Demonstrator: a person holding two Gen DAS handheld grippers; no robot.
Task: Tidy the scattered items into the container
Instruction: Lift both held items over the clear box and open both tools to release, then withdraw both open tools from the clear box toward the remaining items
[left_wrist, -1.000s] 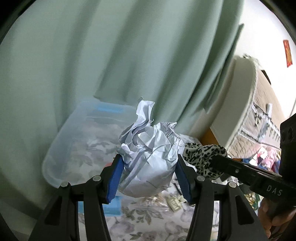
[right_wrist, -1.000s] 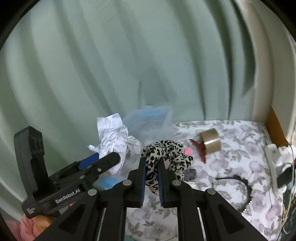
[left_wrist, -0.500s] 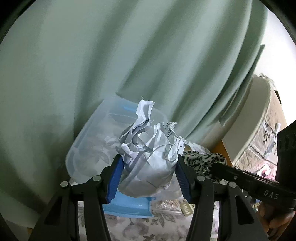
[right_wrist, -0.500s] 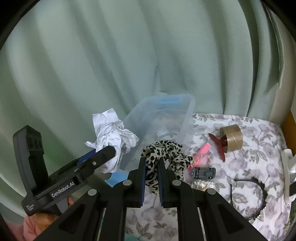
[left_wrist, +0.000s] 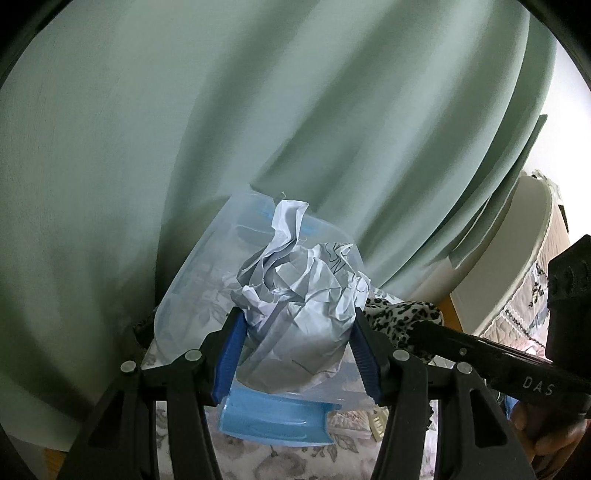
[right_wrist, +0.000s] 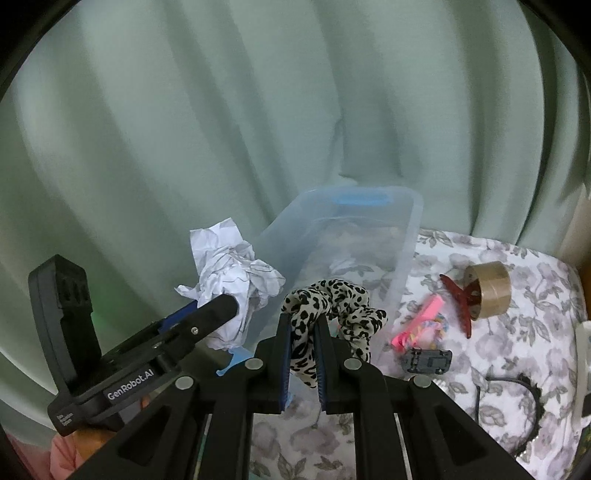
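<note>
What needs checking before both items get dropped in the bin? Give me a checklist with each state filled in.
1. Left gripper shut on the crumpled paper ball: ok.
2. Right gripper shut on the leopard-print scrunchie: ok.
3. Clear plastic bin open, no lid across its top: ok.
4. Paper ball past the bin's near rim: cannot tell; in the right wrist view it sits left of the bin wall.
5. Scrunchie over the opening: not ok; it hangs at the near end, short of the inside.
6. Room inside the bin: ok; little shows through the walls.
7. Items left on the floral cloth, such as the tape roll: not ok.
</note>
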